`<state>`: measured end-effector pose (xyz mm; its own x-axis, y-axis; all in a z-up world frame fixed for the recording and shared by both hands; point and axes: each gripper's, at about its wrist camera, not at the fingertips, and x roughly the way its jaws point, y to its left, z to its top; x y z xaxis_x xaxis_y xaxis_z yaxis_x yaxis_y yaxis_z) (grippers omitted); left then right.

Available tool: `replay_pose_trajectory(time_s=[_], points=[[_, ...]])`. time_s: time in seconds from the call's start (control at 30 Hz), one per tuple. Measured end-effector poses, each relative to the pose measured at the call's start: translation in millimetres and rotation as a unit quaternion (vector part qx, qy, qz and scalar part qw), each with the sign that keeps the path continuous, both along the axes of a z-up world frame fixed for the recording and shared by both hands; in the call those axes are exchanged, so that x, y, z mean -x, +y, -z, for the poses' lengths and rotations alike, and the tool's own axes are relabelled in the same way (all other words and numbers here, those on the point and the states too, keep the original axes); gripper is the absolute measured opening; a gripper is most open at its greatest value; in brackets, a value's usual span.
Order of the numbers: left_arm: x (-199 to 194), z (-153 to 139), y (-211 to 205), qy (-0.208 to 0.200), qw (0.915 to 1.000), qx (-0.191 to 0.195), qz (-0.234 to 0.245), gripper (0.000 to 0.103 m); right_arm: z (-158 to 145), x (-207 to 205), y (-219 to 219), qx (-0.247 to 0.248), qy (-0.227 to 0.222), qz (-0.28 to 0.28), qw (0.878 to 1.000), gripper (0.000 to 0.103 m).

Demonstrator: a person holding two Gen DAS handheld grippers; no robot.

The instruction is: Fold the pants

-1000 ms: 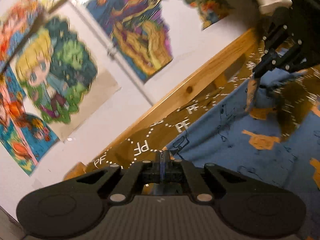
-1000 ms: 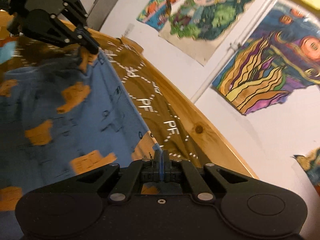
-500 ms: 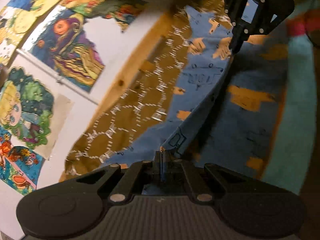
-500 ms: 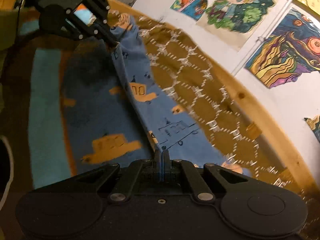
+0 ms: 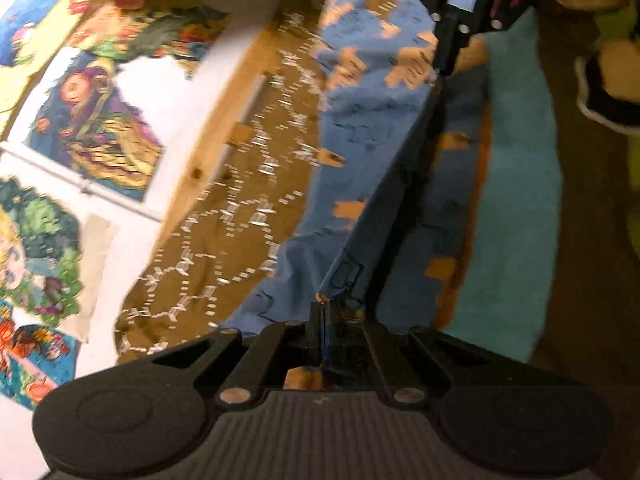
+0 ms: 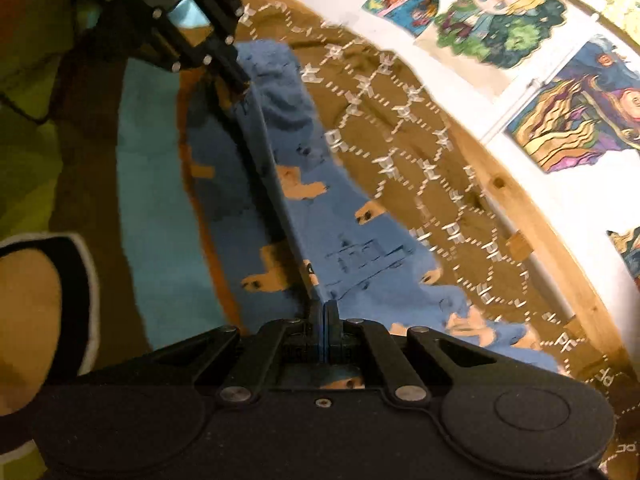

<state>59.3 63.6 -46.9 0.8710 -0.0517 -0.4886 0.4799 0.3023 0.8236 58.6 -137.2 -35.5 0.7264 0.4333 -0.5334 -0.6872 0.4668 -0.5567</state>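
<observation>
A brown blanket (image 5: 224, 240) with white dotted shapes covers the bed. A wooden rail (image 6: 560, 248) runs along its far side. Bright drawings (image 6: 500, 12) hang on the white wall (image 5: 160, 96). One shows a girl with yellow hair. A teal strip (image 5: 516, 184) with an orange edge lies on the near side.
</observation>
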Motion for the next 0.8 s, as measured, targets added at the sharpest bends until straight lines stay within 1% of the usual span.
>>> replay_pose_trajectory(time_s=[0.17,0.23,0.33,0.43,0.53,0.6,0.63,0.7,0.73,0.77,0.8], points=[[5,16,-4,0.006,0.9989,-0.041,0.020,0.000,18,-3,3,0.005,0.018,0.010,1.000,0.000],[6,17,-4,0.006,0.9987,-0.045,0.022,0.000,19,-3,3,0.001,0.021,0.015,1.000,0.000],[5,15,-4,0.003,0.9989,-0.043,0.019,0.000,16,3,3,0.000,0.013,0.011,1.000,0.000],[6,17,-3,0.009,0.9988,-0.046,0.014,0.000,13,9,5,0.002,0.016,0.004,1.000,0.000],[6,22,-3,0.026,0.9978,-0.060,0.013,0.000,21,12,8,0.014,0.028,0.000,0.999,0.000],[8,22,-2,0.020,0.9981,-0.057,0.016,0.002,26,10,10,0.014,0.034,0.003,0.999,0.000],[9,20,-1,0.025,0.9986,-0.045,0.014,0.005,26,8,9,0.006,0.037,0.008,0.999,0.001],[9,7,6,0.038,0.9993,0.005,-0.005,0.014,21,7,5,-0.013,0.045,0.012,0.999,0.012],[9,-2,10,0.044,0.9980,0.038,-0.022,0.019,18,6,2,-0.022,0.047,0.014,0.999,0.019],[7,-11,16,0.048,0.9953,0.073,-0.042,0.026,16,6,-1,-0.029,0.050,0.017,0.998,0.024],[5,-21,23,0.051,0.9895,0.116,-0.070,0.028,14,6,-5,-0.040,0.054,0.024,0.997,0.033]])
